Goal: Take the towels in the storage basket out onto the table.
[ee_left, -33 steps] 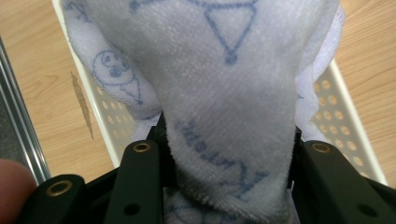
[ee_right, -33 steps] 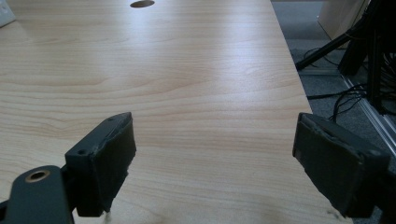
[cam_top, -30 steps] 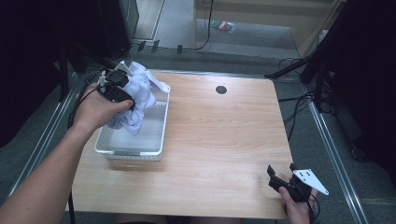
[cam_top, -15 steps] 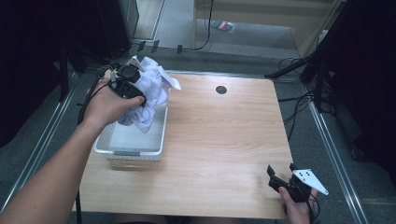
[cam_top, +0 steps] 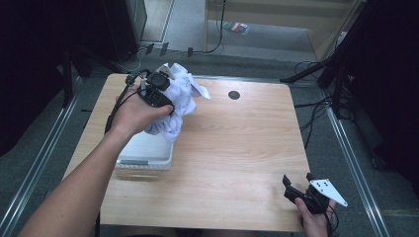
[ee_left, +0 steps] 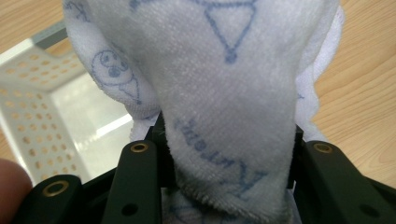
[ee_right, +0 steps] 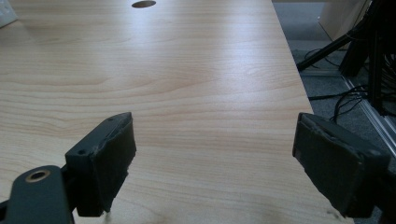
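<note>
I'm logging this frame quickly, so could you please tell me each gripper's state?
Left gripper: shut on the white printed towel.
Right gripper: open, holding nothing.

1. A wooden table point(cam_top: 237, 148) with a light grain and rounded corners carries the scene; it stands on a grey floor point(cam_top: 346, 163).
2. A white perforated plastic basket point(cam_top: 146, 153) sits directly on the table near its left edge, its long side running away from the person.
3. In the left gripper view the basket point(ee_left: 42, 107) shows rows of small holes in its wall.
4. A dark round hole point(cam_top: 234, 95) sits in the tabletop near the far edge, also seen in the right gripper view point(ee_right: 144, 4).
</note>
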A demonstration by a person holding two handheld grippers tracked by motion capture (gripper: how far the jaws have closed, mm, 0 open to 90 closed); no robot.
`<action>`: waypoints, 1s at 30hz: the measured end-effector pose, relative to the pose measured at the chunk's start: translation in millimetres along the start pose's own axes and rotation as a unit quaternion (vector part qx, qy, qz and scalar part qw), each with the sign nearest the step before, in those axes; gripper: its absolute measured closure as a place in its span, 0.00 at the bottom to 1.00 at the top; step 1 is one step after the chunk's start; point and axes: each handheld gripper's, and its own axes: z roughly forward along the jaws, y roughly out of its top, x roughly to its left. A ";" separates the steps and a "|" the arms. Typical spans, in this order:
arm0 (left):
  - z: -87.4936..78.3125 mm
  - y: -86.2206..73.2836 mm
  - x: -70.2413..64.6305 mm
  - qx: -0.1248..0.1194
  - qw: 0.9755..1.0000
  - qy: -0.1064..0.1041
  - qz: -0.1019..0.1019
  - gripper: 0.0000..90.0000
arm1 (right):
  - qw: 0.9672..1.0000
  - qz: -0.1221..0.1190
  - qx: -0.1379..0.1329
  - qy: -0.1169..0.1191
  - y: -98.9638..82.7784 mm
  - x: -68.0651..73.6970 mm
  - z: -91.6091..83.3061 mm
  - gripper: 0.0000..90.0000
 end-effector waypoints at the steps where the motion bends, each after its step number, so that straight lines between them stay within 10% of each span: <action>1: 1.4 1.1 -2.4 0.000 1.000 -0.002 0.000 0.64 | 1.000 0.000 0.000 0.000 0.0 0.0 0.0 0.15; 30: 60.2 27.4 -76.6 0.015 0.998 -0.045 0.040 0.64 | 1.000 -0.009 -0.004 0.006 -0.2 1.0 -0.3 0.15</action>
